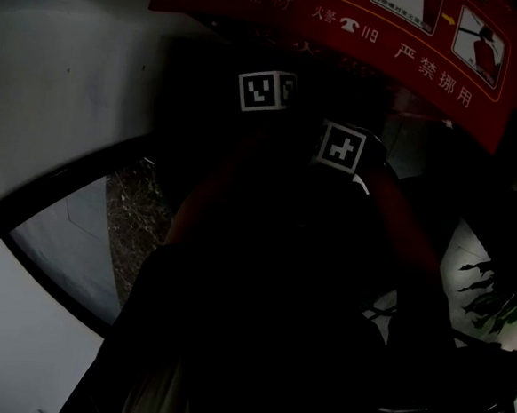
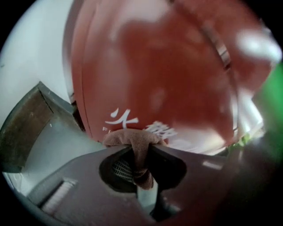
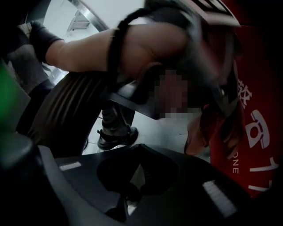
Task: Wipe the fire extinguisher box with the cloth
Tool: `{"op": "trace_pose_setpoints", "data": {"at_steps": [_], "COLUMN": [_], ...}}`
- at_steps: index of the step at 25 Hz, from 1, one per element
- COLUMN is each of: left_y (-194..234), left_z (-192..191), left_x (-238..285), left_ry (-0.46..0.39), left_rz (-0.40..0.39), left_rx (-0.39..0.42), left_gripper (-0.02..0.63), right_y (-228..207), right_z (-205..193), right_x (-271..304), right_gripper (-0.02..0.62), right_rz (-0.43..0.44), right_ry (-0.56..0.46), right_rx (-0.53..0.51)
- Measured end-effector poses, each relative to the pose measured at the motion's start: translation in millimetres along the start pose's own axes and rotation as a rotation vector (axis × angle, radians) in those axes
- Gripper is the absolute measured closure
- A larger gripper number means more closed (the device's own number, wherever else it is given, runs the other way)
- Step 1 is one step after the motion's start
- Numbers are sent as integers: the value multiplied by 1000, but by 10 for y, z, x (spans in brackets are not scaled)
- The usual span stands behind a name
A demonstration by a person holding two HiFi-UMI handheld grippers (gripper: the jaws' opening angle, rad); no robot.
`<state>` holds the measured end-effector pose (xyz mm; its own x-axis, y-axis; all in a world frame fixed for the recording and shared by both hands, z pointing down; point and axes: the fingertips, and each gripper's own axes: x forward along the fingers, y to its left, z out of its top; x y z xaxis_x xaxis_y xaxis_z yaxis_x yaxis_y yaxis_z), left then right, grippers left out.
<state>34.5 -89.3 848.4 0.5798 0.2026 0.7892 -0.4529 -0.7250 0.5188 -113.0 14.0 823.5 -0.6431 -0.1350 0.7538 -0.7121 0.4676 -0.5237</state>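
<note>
The red fire extinguisher box (image 2: 168, 66) with white characters fills the left gripper view, and its top edge shows in the head view (image 1: 406, 35). My left gripper (image 2: 140, 148) is shut on a brown cloth (image 2: 132, 137), which bunches over the jaw tips close against the box's front. My right gripper (image 3: 141, 145) is shut with nothing in it, held lower and off to the side. From there I see the cloth (image 3: 200, 132) hanging beside the box (image 3: 258, 132). In the head view only the two marker cubes show, left (image 1: 266, 92) and right (image 1: 341, 147); the jaws are lost in the dark.
A white wall (image 1: 55, 69) stands left of the box. A green plant (image 1: 493, 300) is at the right. The floor has a dark curved band (image 1: 26, 218) and a marble patch (image 1: 138, 209). The person's shoe (image 3: 116, 134) is on the pale floor.
</note>
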Motion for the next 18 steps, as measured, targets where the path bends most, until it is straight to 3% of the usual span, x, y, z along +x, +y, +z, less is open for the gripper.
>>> {"op": "trace_pose_setpoints", "data": {"at_steps": [8, 18], "left_y": [-219, -795], "left_z": [247, 499], "left_x": [-411, -1091], "left_ry": [-130, -277], "left_rz": [-22, -103], "left_rx": [33, 250], "left_gripper": [557, 557], "right_y": [-30, -9], "right_z": [50, 52], "right_x": [-64, 59], "right_gripper": [597, 597], "right_rz": [4, 37], "right_ry": [-22, -4], "right_rx": [-25, -33]}}
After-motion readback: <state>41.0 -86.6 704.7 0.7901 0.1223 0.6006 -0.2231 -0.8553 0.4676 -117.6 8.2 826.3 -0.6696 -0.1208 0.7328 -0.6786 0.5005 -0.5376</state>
